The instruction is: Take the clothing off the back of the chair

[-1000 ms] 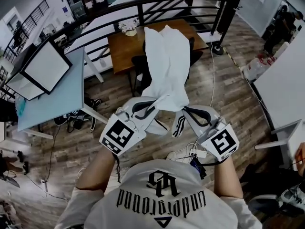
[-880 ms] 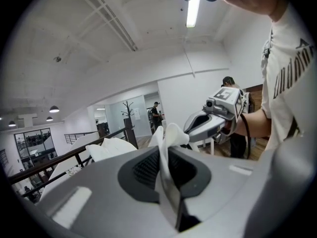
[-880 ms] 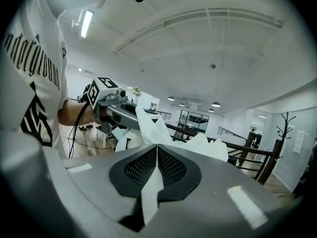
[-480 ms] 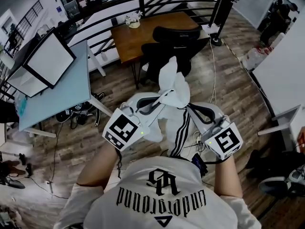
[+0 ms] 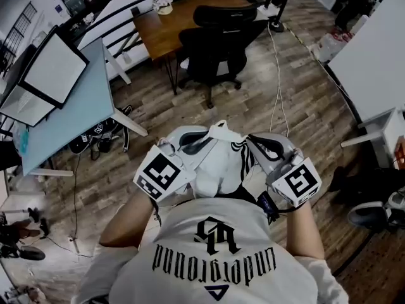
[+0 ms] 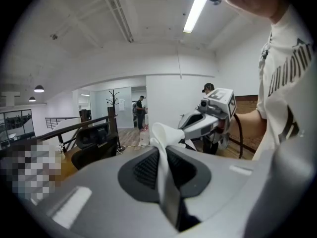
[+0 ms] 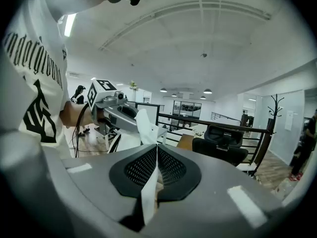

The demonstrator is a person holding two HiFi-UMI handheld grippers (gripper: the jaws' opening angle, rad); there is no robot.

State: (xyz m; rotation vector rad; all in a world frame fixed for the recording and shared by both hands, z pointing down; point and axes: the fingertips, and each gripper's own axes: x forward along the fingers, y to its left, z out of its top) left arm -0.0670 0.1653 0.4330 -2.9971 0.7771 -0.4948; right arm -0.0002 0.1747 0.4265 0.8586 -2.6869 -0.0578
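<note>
White fabric garment with black stripes point(image 5: 221, 166) bunched close in front of person's chest, well apart from black swivel office chair point(image 5: 215, 43) beside brown wooden desk point(image 5: 158, 30). One fold clamped tight in left gripper point(image 5: 215, 133), another in right gripper point(image 5: 245, 143).

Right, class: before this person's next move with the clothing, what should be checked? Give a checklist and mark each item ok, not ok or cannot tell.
1. Left gripper shut on the white garment: ok, cloth is pinched between its jaws.
2. Right gripper shut on the garment: ok, cloth is pinched there too.
3. Garment free of the chair: ok, its back is bare and they are apart.
4. Garment's lower end off the floor: cannot tell, the person's torso hides it.
5. Feet clear of the cable: cannot tell.
</note>
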